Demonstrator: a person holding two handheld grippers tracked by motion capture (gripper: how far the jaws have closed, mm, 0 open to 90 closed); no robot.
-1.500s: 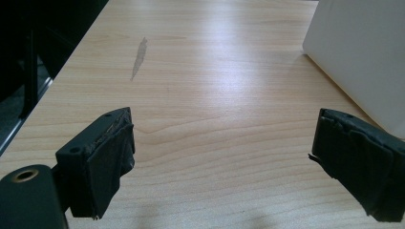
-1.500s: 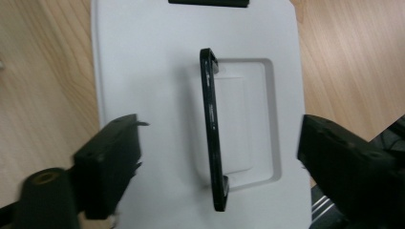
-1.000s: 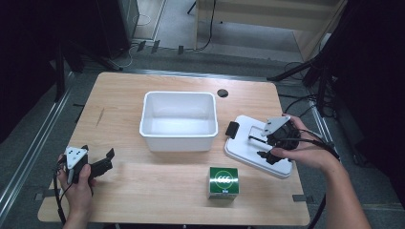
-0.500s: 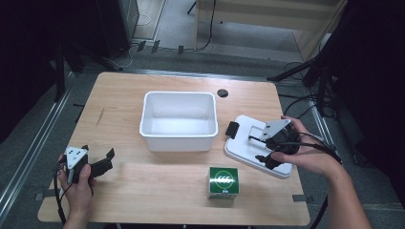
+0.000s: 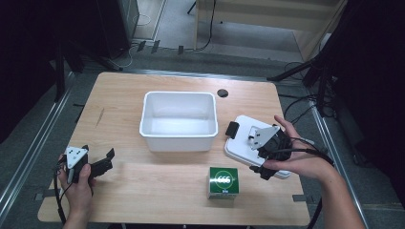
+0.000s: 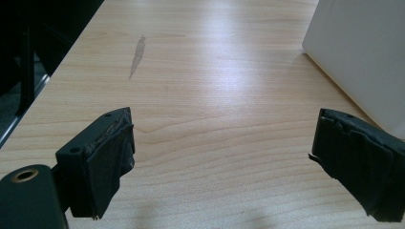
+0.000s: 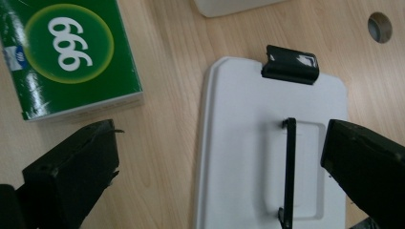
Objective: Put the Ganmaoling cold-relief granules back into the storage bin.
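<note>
Right tool [image 5: 264, 151] edged back, jaws just opening (nothing between) | white lid [image 7: 267, 143] beneath | left tool [image 5: 98, 164] open

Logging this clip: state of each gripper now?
Left gripper: open, holding nothing.
Right gripper: just opened wide, empty, over the flat white plastic lid.

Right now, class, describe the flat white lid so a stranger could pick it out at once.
Start at the deep white rectangular plastic tub in the middle of the wooden table. Just to its right lies the flat white plastic lid, under the right gripper. Unlike the neighbouring green box, it carries a black clip and a thin black handle.
</note>
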